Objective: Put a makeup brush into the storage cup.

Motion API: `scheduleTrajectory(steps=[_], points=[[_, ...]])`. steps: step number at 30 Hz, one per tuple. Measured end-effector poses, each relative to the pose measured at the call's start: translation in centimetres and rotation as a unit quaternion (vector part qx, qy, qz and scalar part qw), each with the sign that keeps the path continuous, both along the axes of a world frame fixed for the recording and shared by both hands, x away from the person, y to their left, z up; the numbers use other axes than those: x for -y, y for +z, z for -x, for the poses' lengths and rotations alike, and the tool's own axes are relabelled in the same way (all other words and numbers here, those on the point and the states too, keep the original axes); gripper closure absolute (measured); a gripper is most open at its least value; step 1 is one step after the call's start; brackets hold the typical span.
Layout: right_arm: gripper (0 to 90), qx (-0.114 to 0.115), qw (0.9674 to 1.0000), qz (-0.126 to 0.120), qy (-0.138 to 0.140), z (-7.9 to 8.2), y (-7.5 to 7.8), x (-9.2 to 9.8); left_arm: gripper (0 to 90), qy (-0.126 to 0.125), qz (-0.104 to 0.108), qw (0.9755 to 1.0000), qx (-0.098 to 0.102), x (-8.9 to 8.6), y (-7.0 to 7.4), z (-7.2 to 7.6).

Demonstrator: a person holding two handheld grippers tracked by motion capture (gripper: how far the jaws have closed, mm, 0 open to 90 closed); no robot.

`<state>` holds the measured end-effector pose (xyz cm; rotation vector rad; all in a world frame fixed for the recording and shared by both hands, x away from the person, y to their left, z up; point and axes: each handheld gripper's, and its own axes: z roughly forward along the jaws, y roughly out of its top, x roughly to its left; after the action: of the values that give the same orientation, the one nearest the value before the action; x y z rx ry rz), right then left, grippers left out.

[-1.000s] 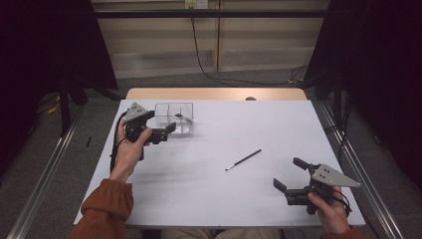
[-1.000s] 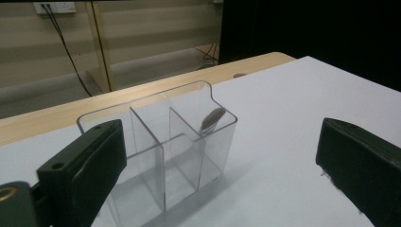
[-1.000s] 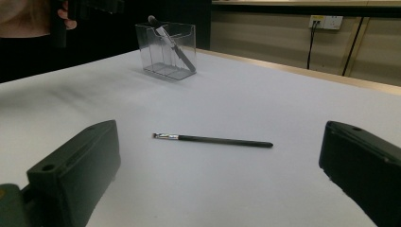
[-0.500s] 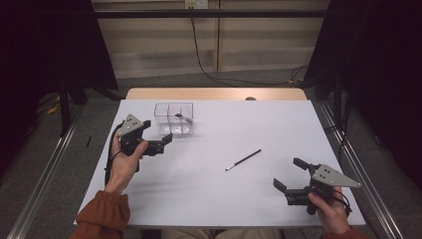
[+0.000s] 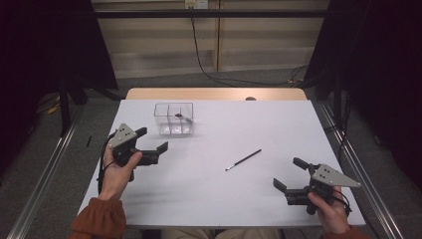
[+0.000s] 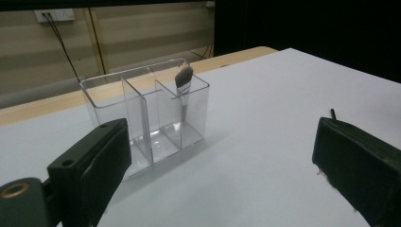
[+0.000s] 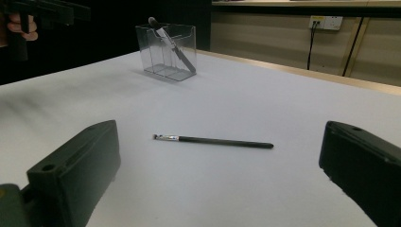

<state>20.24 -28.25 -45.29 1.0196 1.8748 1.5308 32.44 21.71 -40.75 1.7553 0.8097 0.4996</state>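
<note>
A white worktop (image 5: 214, 199) with a pale wooden far edge stands in a dim room, with dark curtains at both sides, a light panelled wall behind, a cable hanging down that wall and grey floor around. A thin dark brush (image 5: 243, 160) lies flat on the worktop, ahead of the right hand-held gripper (image 5: 293, 175) and to its left, well apart from it; in the right gripper view the brush (image 7: 213, 140) lies crosswise between the two black jaws, its pale tip to the left and its dark handle end to the right. Its long axis runs on a slant in the high view, tip toward the person, handle away and to the right. The right hand-held gripper sits low at the near right of the worktop, gripped from below by a hand, jaws spread wide with nothing between them. The left hand-held gripper (image 5: 152, 144) is held up by a hand with an orange sleeve, jaws likewise wide apart and empty, aimed at a clear divided box (image 6: 146, 113) just ahead of it, in which a second brush (image 6: 183, 90) leans with bristles up.
</note>
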Motion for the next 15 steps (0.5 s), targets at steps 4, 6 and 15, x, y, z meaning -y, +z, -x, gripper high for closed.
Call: scheduleTrajectory(steps=[4,6,15], points=[[0.0,-0.001,1.0,0.0,0.001,0.0,0.0,0.0,4.5,-0.003,0.001,1.0,0.004,-0.4,-0.1,0.6],[0.0,0.0,1.0,0.0,0.001,0.0,0.0,0.0,4.5,0.004,-0.002,1.0,0.003,-0.6,-0.1,0.9],[0.0,0.0,1.0,0.002,0.002,0.0,0.0,0.0,4.1,0.014,0.002,0.9999,0.008,-1.4,-0.7,3.2]])
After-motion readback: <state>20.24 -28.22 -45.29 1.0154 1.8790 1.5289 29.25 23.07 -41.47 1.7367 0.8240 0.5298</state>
